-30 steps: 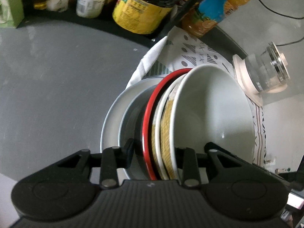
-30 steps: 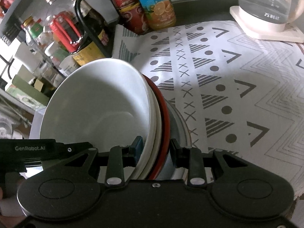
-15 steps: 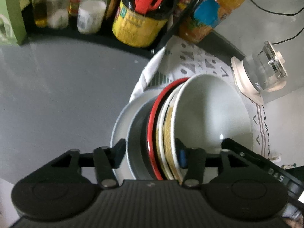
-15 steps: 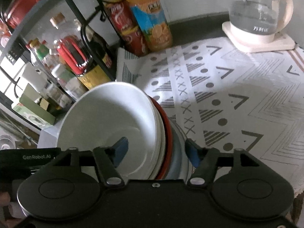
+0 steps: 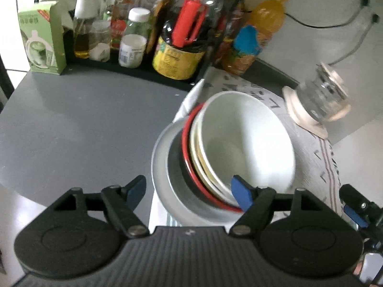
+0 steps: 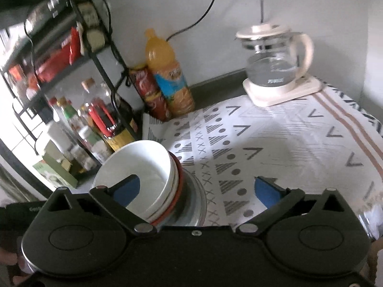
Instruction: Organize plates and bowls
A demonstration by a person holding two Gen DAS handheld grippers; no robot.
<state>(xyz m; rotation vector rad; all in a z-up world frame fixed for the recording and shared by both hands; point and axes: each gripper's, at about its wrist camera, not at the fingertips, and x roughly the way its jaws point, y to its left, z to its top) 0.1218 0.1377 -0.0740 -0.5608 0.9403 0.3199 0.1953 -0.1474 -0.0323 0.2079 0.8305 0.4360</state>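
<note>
A nested stack of dishes sits at the centre of the left wrist view, topped by a deep white ceramic bowl [image 5: 246, 141] that rests inside cream-rimmed bowls [image 5: 198, 157], a red-rimmed bowl [image 5: 189, 165] and, at the bottom, a wide grey plate [image 5: 160, 165]. The stack stands at the left edge of a white cloth with grey triangles, dots and crosses [image 6: 275, 143], where the cloth meets a bare grey countertop [image 5: 79, 124].

The left gripper [image 5: 189, 191], black with blue pads, fills the lower frame; its jaws are opening, straddling the near side of the stack without pressing on it. One blue pad [image 5: 240, 191] shows in front of the white bowl, the other lies outside the grey plate.

In the right wrist view the same stack appears at lower left, and the right gripper [image 6: 196, 191] is spreading its jaws wide; one blue pad is seen against the white bowl's interior, the other over the cloth, neither gripping anything.

Beyond the dishes, a black wire rack of sauce bottles and jars [image 6: 95, 110] lines the left of that frame. An orange soft-drink bottle [image 6: 170, 76] stands at upper centre, and a glass kettle on a cream base [image 6: 277, 67] at upper right. A green carton [image 5: 42, 40] stands at upper left of the left wrist view.
</note>
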